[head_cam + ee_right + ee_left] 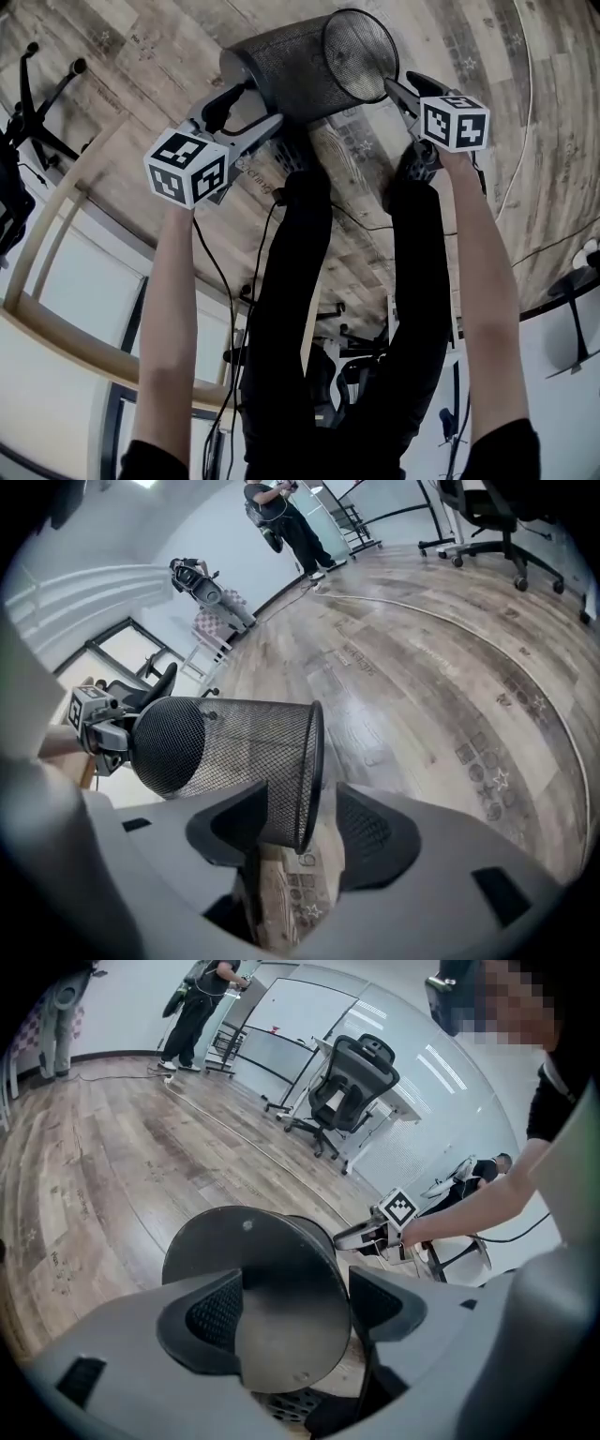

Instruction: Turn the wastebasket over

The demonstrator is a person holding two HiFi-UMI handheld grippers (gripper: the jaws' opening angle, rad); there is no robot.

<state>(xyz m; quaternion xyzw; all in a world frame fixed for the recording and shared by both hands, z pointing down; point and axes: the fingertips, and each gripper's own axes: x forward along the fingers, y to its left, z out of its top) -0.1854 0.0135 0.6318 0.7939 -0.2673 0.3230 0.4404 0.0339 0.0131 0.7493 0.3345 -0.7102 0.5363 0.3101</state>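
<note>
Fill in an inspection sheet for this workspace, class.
Surface: wood-plank floor.
Job's things: black mesh wastebasket on its side, between both grippers.
Clutter: nothing seen.
Grippers: left hand-held gripper around the base, grip unclear; right hand-held gripper jaws apart astride the rim.
Cables: white cable on the floor; black cable beside the legs.
Surroundings: office chair; person standing far off.

No legible text or labels
</note>
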